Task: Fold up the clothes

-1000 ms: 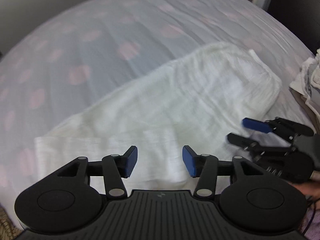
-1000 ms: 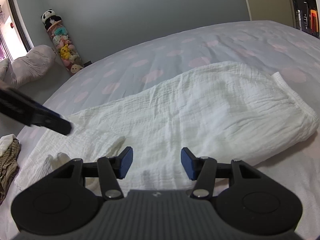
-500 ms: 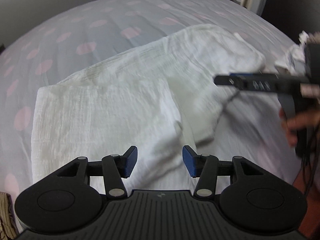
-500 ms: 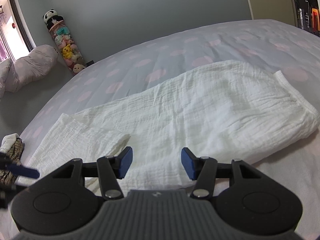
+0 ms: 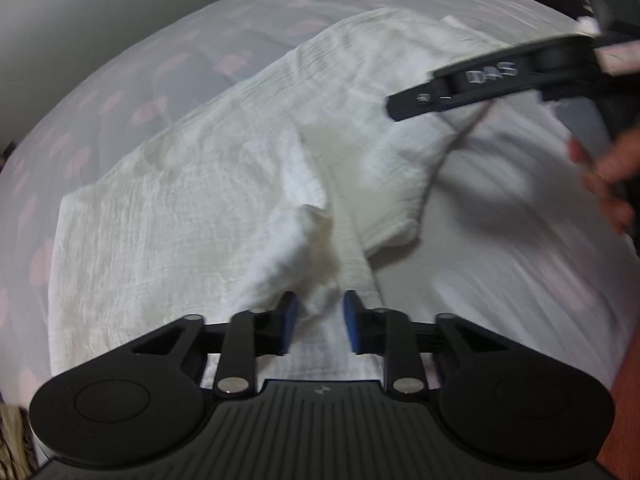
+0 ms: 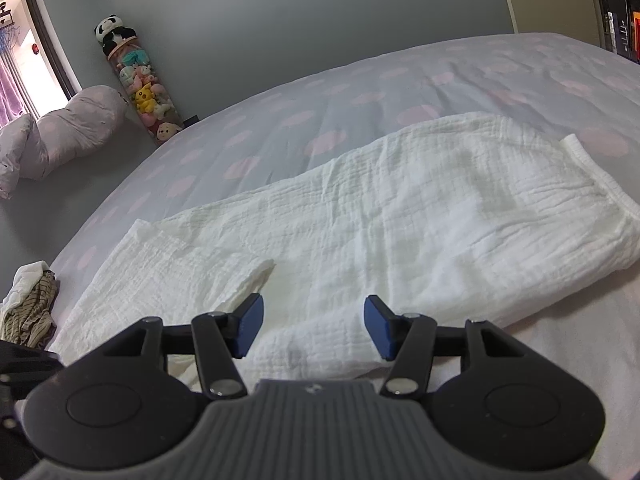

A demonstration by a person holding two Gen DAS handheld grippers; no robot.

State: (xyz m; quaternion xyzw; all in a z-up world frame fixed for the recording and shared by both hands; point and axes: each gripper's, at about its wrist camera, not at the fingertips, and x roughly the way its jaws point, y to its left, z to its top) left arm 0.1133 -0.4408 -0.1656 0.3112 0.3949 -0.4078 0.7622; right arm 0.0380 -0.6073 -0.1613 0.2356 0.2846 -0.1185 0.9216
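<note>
A white crinkled garment (image 5: 192, 208) lies partly folded on the bed with the pink-dotted sheet (image 5: 120, 92). My left gripper (image 5: 319, 320) points steeply down at the garment's near edge. Its jaws are closing, and a raised bunch of the white fabric is pinched between the blue pads. In the right wrist view the same garment (image 6: 440, 208) stretches across the sheet (image 6: 360, 92), with a folded flap at its left end. My right gripper (image 6: 313, 326) hangs open just above the garment's near edge, nothing pressed between its pads. One of its black fingers (image 5: 460, 88) crosses the upper right of the left wrist view.
A person's hand (image 5: 608, 168) holds the right gripper at the bed's right side. A small pile of other clothes (image 6: 28, 312) lies at the bed's left edge. A pillow (image 6: 72, 128) and a tube of plush toys (image 6: 140, 88) stand by the far wall.
My left gripper came down and toward the garment's near edge, and its jaws closed from wide apart onto a bunch of fabric. The right gripper stayed where it was, still open.
</note>
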